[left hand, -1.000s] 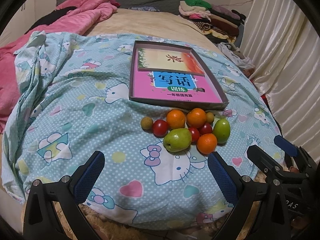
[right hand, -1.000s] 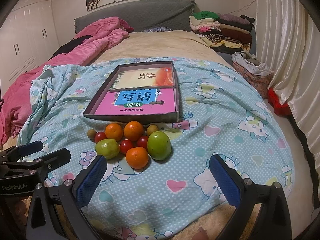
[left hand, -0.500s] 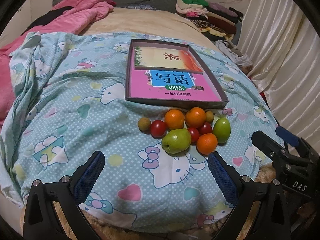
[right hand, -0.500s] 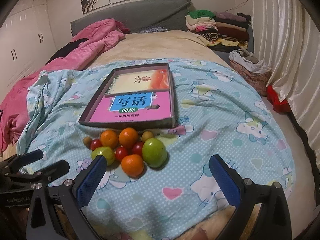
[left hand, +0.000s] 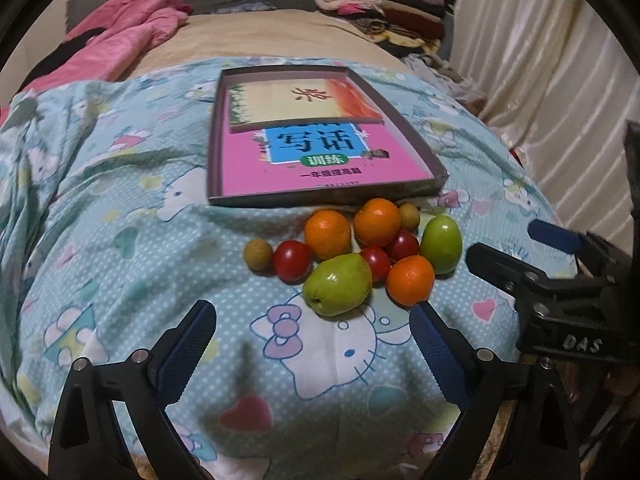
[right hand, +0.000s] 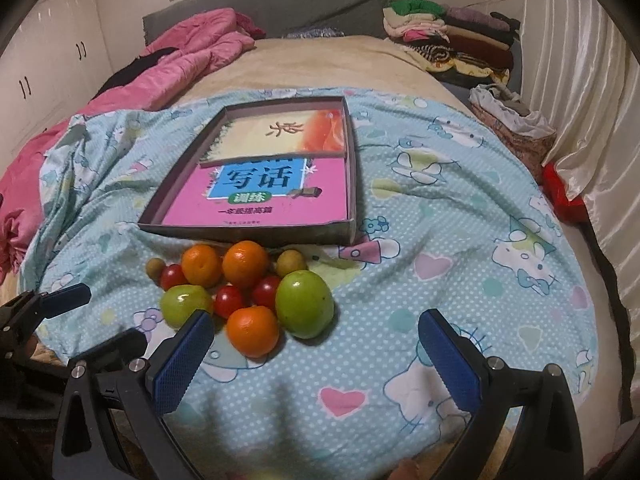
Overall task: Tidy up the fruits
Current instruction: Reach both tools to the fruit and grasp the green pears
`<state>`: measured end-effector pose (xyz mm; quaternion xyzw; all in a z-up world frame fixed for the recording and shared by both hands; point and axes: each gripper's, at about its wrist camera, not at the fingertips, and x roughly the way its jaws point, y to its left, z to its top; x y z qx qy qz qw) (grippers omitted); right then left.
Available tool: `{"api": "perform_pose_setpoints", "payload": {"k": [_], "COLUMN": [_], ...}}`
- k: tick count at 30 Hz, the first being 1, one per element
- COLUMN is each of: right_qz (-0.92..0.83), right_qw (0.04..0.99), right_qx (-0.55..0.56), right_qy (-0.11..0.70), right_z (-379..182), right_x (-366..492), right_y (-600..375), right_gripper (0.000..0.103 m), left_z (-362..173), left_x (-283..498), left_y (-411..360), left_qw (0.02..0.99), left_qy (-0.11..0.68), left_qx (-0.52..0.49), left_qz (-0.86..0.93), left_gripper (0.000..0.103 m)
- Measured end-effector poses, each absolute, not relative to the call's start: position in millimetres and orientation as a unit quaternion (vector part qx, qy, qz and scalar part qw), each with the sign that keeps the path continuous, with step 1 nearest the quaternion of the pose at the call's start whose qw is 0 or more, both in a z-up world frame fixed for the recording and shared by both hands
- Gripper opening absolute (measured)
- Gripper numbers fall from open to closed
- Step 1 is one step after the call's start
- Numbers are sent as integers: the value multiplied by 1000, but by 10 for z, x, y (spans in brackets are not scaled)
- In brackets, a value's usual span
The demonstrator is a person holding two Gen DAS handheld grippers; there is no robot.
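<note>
Left wrist view: the fruit pile point(left hand: 352, 252) sits on the cartoon-cat quilt point(left hand: 120, 240), just in front of the shallow box point(left hand: 214, 148) with books inside. The left gripper point(left hand: 312, 344) has just been closing a little but is wide with nothing in it, and the right gripper point(right hand: 316, 350) is wide and empty too. Best to go slow, pick one outer fruit like the green pear point(left hand: 338, 284), and squeeze softly so the rest don't roll

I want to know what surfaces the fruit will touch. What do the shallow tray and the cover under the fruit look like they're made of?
The tray looks like thin cardboard, a box lid perhaps: low, straight, matte walls with sharp folded corners. Glossy printed books line its floor. The cover looks like soft woven cloth, probably cotton: matte, dotted cartoon print, wrinkling and sagging around the tray.
</note>
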<state>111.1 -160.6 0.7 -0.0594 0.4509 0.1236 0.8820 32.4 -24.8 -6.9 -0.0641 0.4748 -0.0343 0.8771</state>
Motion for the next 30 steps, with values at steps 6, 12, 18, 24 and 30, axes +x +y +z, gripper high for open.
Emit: {"api": "perform_pose_setpoints", "payload": {"k": [6, 12, 18, 24, 30], "right_qz": [122, 133, 160, 171, 176], "right_qw": [867, 853, 845, 840, 836], "right_qx": [-60, -38, -25, -18, -7], "right_qy": [479, 504, 510, 515, 519], "right_z": [-184, -336, -393, -454, -507], "right_x": [1318, 1430, 1465, 1537, 1607], "right_y": [-1593, -1615, -1569, -1551, -1572], "right_gripper": [92, 68, 51, 45, 44], "left_z": [-205, -266, -375, -495, -540], "left_x": [493, 575, 650, 721, 825], "left_y": [-319, -348, -423, -473, -516], "left_qw": [867, 861, 850, 841, 839], "left_qy": [492, 499, 516, 531, 535], "left_qx": [-44, -39, -21, 2, 6], "left_qz": [-65, -87, -100, -102, -98], "left_gripper": [66, 63, 59, 49, 49]}}
